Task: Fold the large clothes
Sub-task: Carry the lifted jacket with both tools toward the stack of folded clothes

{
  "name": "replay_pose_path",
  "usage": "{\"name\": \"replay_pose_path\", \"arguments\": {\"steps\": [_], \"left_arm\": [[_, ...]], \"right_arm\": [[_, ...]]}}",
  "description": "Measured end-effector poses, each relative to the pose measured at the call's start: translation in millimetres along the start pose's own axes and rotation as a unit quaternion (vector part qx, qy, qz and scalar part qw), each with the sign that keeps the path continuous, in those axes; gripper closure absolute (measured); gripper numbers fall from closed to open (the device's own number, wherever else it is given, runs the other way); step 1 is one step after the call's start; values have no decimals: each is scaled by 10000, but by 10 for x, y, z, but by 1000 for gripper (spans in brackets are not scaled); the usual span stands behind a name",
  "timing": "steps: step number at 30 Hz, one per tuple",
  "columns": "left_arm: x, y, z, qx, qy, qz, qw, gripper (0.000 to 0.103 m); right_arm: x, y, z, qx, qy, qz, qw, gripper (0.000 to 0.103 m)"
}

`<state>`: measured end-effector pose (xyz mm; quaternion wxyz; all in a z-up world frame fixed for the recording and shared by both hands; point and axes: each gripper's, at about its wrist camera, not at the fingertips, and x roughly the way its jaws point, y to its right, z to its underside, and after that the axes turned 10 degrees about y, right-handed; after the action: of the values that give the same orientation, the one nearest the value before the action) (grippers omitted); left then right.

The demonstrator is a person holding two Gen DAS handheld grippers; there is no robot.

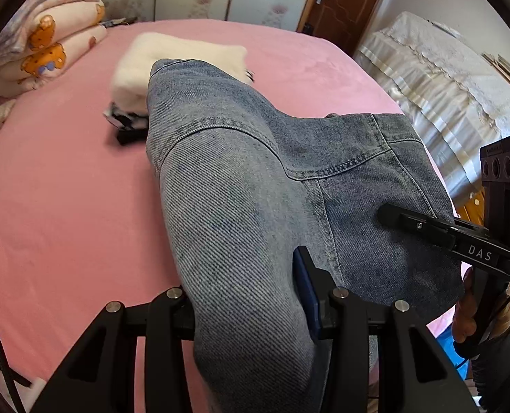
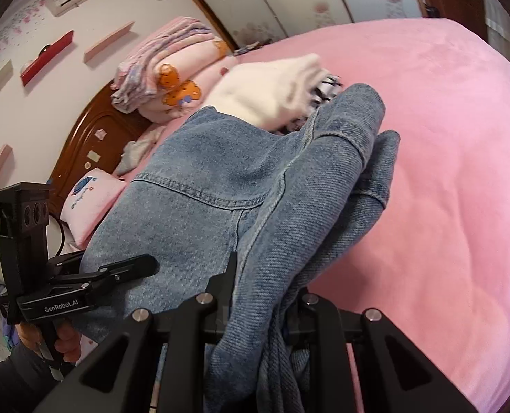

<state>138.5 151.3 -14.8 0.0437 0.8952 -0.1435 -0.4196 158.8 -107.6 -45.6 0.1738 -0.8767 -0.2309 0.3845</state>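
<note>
A blue denim jacket [image 1: 241, 179] is bunched and lifted above the pink bed [image 1: 65, 199], stretched between both grippers. My left gripper [image 1: 248, 296] is shut on a thick fold of it; the denim hides the left finger. In the left wrist view, my right gripper [image 1: 403, 218] grips the jacket's right side, with a hand on its handle. From the right wrist, the denim jacket [image 2: 213, 186] hangs through my right gripper [image 2: 268, 282], which is shut on a narrow bunch of cloth. My left gripper [image 2: 134, 265] bites the jacket's left edge there.
A stack of folded clothes with a white garment [image 1: 172, 62] on top lies on the bed behind the jacket. Rolled quilts [image 1: 45, 41] sit at the bed's head beside a wooden headboard [image 2: 89, 144]. A cloth-covered cabinet [image 1: 437, 82] stands to the right, near a door.
</note>
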Motion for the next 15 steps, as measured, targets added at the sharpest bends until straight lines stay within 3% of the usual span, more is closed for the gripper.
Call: {"name": "replay_pose_path", "arguments": {"steps": [7, 15], "left_arm": [[-79, -397, -469, 67, 239, -88, 9997, 61], [194, -840, -1598, 358, 698, -15, 9969, 61]], "right_arm": [[288, -366, -416, -136, 141, -164, 9997, 86], [709, -588, -1315, -306, 524, -178, 9980, 86]]}}
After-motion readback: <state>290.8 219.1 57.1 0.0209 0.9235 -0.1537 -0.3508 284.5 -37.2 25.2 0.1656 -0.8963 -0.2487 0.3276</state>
